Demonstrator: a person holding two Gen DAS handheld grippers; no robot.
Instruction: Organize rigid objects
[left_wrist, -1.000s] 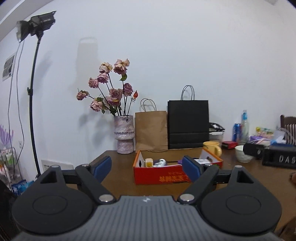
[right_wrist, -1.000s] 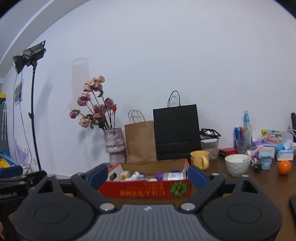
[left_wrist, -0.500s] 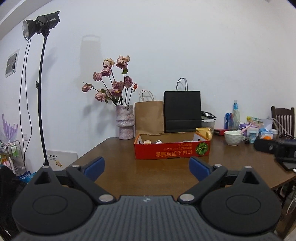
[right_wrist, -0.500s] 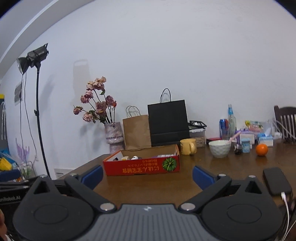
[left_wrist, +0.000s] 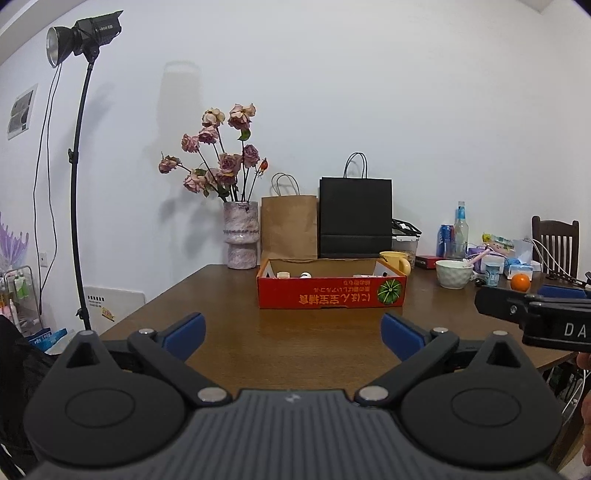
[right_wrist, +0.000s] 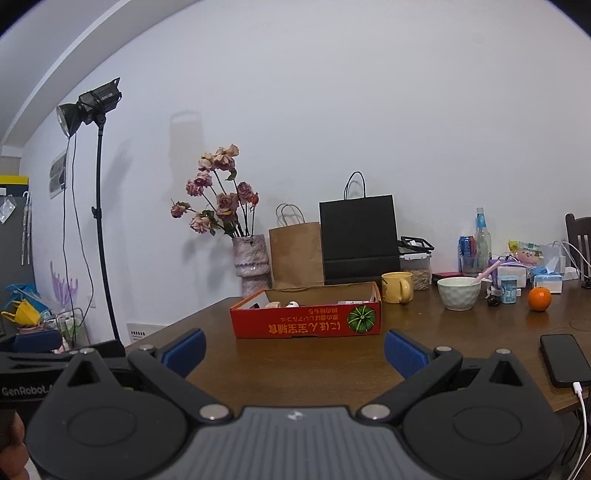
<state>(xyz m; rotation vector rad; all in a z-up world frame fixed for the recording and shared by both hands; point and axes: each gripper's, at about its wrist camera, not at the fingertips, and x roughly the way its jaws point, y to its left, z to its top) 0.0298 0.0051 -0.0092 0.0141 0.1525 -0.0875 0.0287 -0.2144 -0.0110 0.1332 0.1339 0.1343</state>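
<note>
A red cardboard box (left_wrist: 331, 294) stands in the middle of the brown table (left_wrist: 221, 295) and holds several small items, mostly hidden by its front wall. It also shows in the right wrist view (right_wrist: 306, 323). My left gripper (left_wrist: 291, 334) is open and empty, over the table's near edge, well short of the box. My right gripper (right_wrist: 294, 349) is open and empty, also short of the box. The right gripper's body shows at the right of the left wrist view (left_wrist: 535, 314).
A vase of roses (left_wrist: 241, 236), a brown bag (left_wrist: 289, 227) and a black bag (left_wrist: 355, 218) stand behind the box. A yellow mug (right_wrist: 397, 287), white bowl (right_wrist: 458, 293), orange (right_wrist: 539, 299), bottles and a phone (right_wrist: 563, 360) lie to the right. A light stand (left_wrist: 79, 184) is left.
Both grippers have pulled back from the box toward the table's near edge. The box looks smaller and farther. Both stayed open.
</note>
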